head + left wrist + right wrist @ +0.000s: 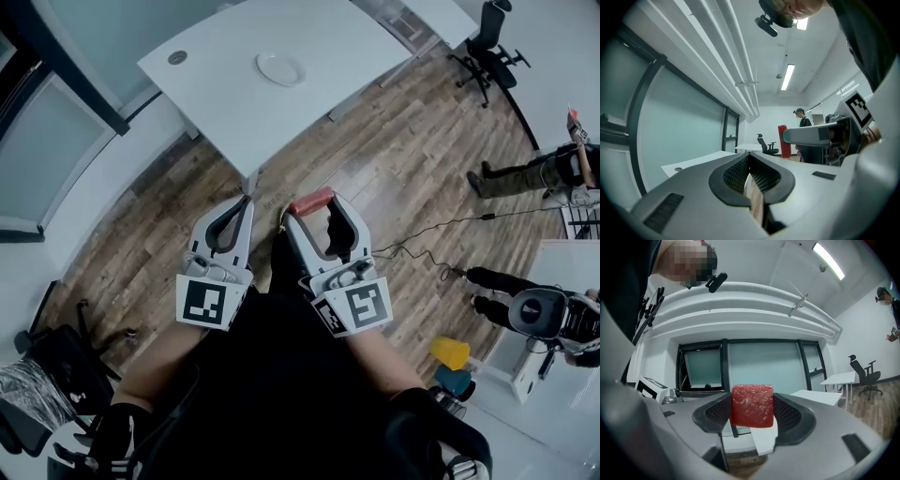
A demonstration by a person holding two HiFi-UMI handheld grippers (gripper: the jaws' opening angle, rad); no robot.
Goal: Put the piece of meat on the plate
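Meat (310, 201) held in the right gripper (313, 206); plate (280, 68) bare on the table (216, 94).
Head view: both grippers are over the wooden floor (394, 169), short of the white table. Only this view shows the small white plate, with nothing on it, well apart from the meat. Left gripper view: the left gripper (246, 200) has its jaws closed tip to tip, with nothing between them. Right gripper view: the jaws clamp the red, marbled block, and its squarish face fills the gap between them.

No legible text or numbers.
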